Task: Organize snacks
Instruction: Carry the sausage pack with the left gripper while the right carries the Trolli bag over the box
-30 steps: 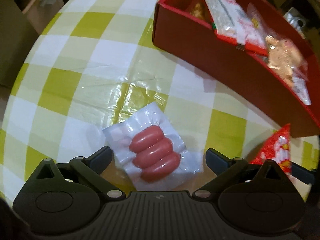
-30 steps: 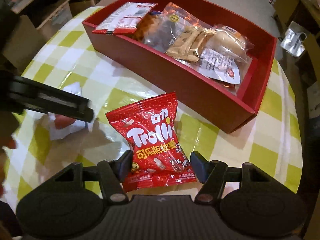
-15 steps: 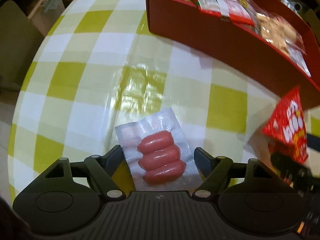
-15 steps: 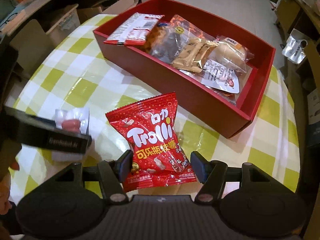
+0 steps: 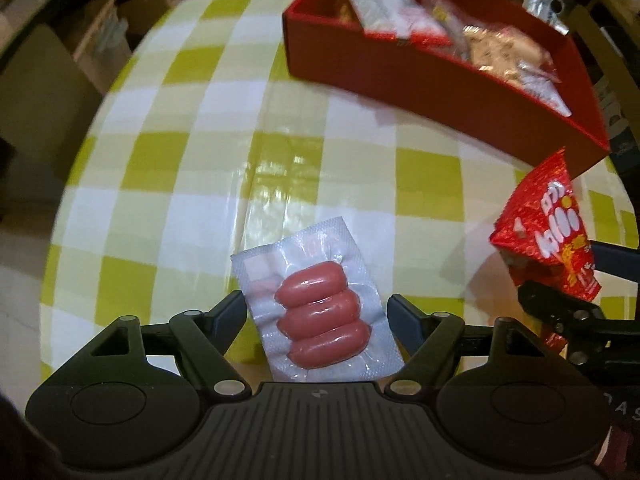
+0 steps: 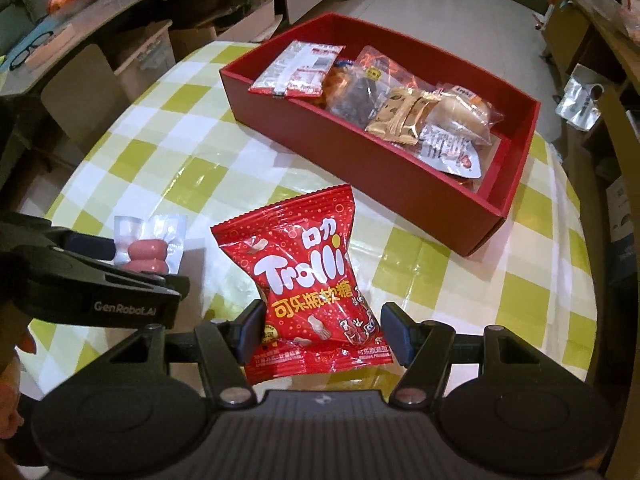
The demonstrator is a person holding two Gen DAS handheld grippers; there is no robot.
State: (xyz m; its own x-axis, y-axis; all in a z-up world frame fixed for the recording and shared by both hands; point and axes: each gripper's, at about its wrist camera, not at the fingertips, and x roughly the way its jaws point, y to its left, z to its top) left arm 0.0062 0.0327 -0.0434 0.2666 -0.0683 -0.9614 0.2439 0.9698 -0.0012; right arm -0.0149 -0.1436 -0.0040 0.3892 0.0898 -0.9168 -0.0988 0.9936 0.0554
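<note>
A clear vacuum pack of three pink sausages (image 5: pixel 320 316) hangs between the fingers of my left gripper (image 5: pixel 315 305), which is shut on it and holds it off the checked tablecloth. The right wrist view shows the same sausage pack (image 6: pixel 146 248) pinched and bowed. My right gripper (image 6: pixel 324 322) is shut on the lower part of a red Trolli candy bag (image 6: pixel 304 268), also raised above the table. The Trolli bag (image 5: pixel 544 232) shows at the right of the left wrist view. Beyond both stands the red box (image 6: pixel 360 160), holding several snack packets.
The round table has a yellow-and-white checked cloth (image 5: pixel 192 168). The red box (image 5: pixel 400 76) sits at its far right side. Cardboard boxes and shelves (image 6: pixel 132 52) stand around the table's far edge. A person's fingers (image 6: pixel 16 344) show at the left.
My left gripper's fingers have closed in on the sausage pack and lifted it off the cloth. My right gripper has risen with the Trolli bag. The table now looks farther away.
</note>
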